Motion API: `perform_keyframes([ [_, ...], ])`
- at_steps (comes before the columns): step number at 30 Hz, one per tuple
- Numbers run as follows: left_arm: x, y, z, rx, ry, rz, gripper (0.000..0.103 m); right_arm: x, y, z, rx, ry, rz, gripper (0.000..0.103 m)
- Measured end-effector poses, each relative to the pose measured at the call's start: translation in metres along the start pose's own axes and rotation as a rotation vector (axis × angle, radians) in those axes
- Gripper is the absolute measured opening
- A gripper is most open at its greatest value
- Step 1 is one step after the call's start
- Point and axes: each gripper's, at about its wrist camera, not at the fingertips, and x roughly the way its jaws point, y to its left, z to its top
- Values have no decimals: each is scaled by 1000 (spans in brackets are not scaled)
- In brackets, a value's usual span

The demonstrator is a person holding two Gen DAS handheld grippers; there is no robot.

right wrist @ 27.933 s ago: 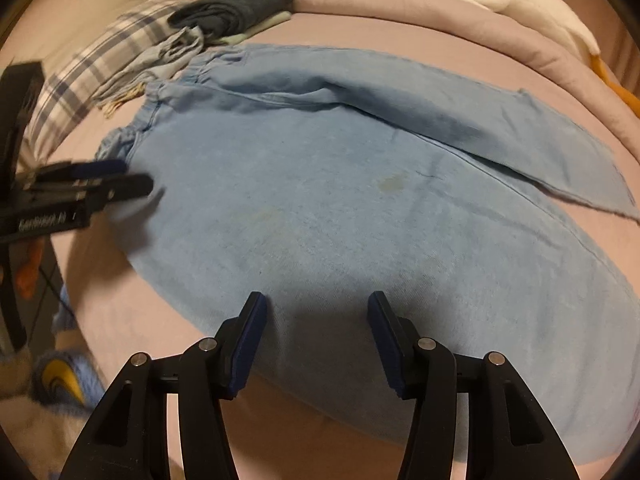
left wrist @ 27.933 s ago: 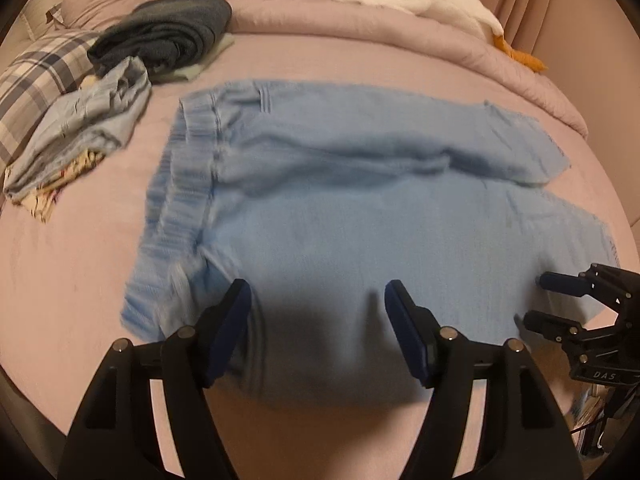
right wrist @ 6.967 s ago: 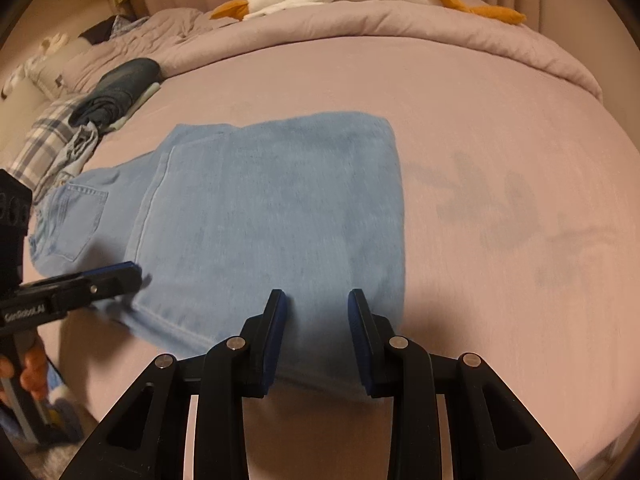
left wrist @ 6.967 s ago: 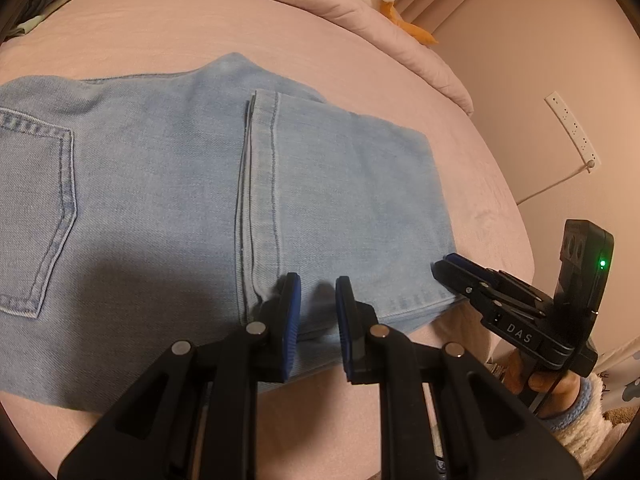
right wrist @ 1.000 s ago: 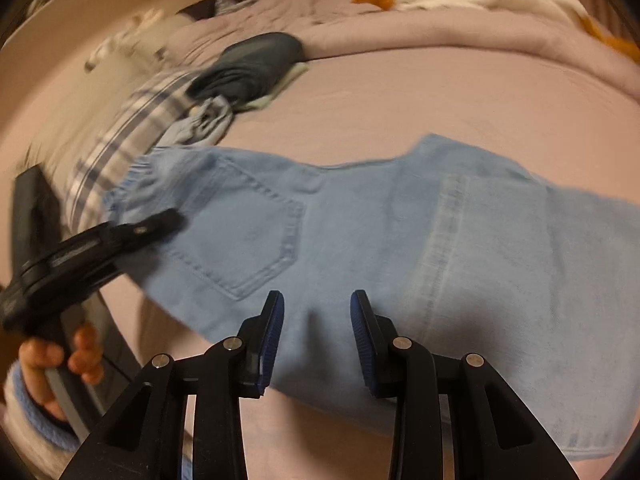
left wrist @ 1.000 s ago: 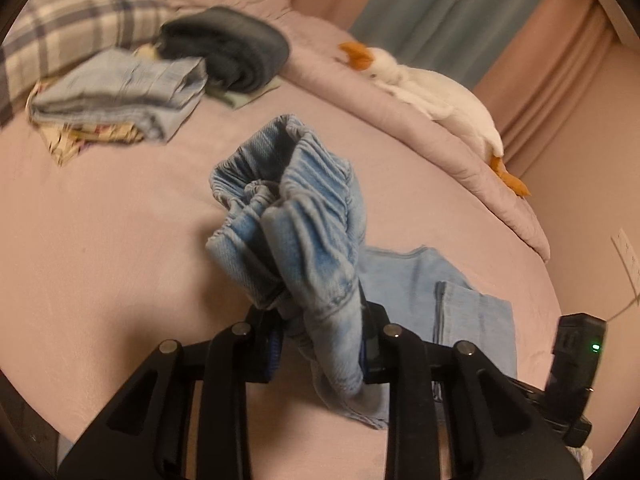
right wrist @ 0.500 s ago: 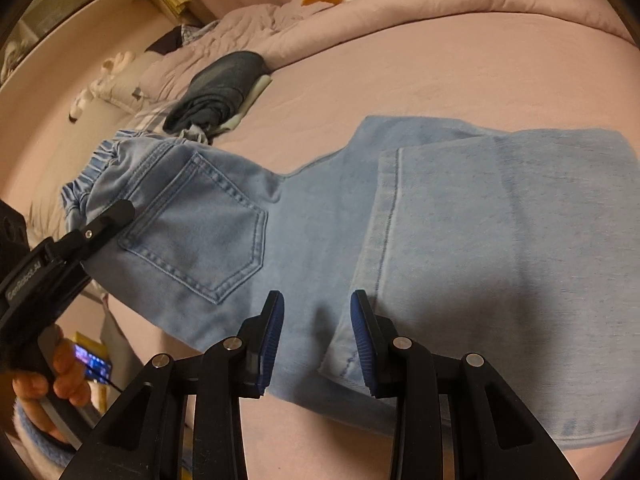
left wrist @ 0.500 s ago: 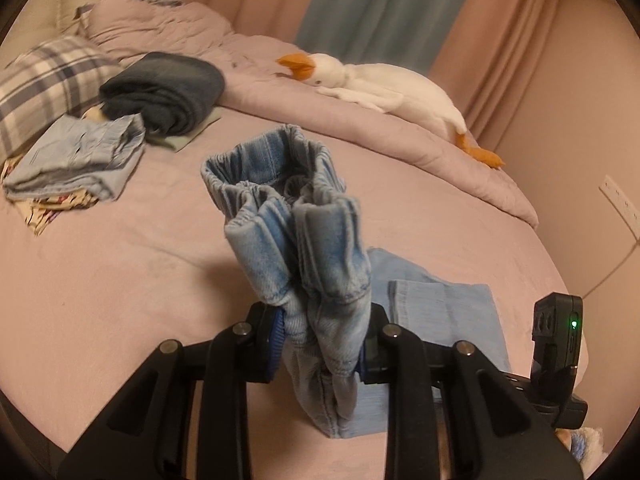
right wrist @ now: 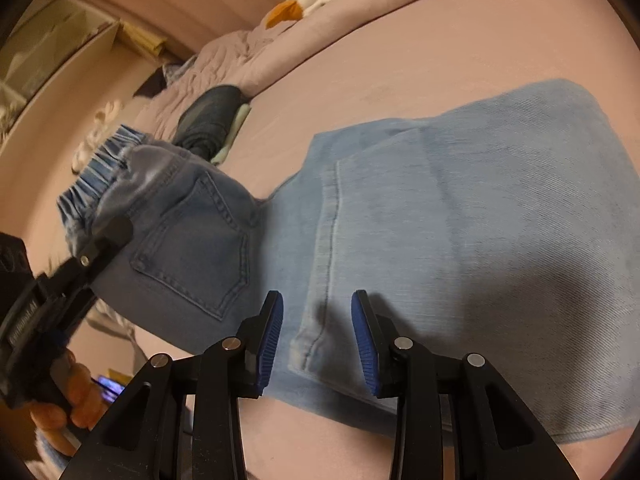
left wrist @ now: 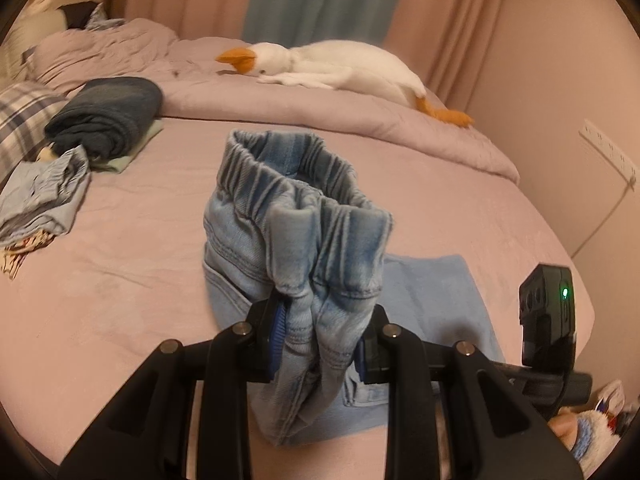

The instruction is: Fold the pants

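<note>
The light blue jeans [right wrist: 460,220] lie on the pink bed with the legs folded over. My left gripper [left wrist: 320,332] is shut on the bunched elastic waistband [left wrist: 304,216] and holds it lifted above the bed; it also shows in the right wrist view [right wrist: 108,232] at the left, gripping the waist end by the back pocket [right wrist: 196,248]. My right gripper [right wrist: 317,340] is open, its blue pads straddling the hem edge of the folded leg at the near side, not closed on it. Its body shows in the left wrist view [left wrist: 548,316] at the right.
A folded dark garment [left wrist: 108,116], a crumpled light blue garment [left wrist: 44,200] and a plaid pillow [left wrist: 20,120] lie at the far left. A white goose plush [left wrist: 332,64] rests on the rolled duvet [left wrist: 320,112] at the back. A wall [left wrist: 568,80] stands to the right.
My left gripper has lifted the waistband higher and carried it right, toward the folded legs. My right gripper has stayed open over the hem, shifting slightly closer.
</note>
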Motion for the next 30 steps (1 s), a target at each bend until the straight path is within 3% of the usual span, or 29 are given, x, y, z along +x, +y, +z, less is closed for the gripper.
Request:
perform_keyframes([
  [4, 13, -16, -4, 52, 35, -8, 27, -7, -15, -2, 95, -25, 63, 46],
  [6, 21, -23, -5, 74, 58, -6, 27, -9, -22, -2, 142, -34, 103, 46],
  [17, 65, -47, -25, 177, 172, 19, 32, -16, -58, -5, 423, -95, 418, 54],
  [19, 72, -50, -30, 195, 191, 25, 33, -14, -61, -3, 460, -91, 460, 59],
  [21, 77, -52, -34, 215, 206, 23, 34, -14, -64, -1, 477, -84, 480, 62],
  [25, 82, -51, -39, 205, 245, -10, 60, -14, -62, 3, 477, -65, 509, 67],
  [30, 72, -47, -43, 178, 239, -46, 60, -8, -55, 7, 459, -33, 509, 68],
])
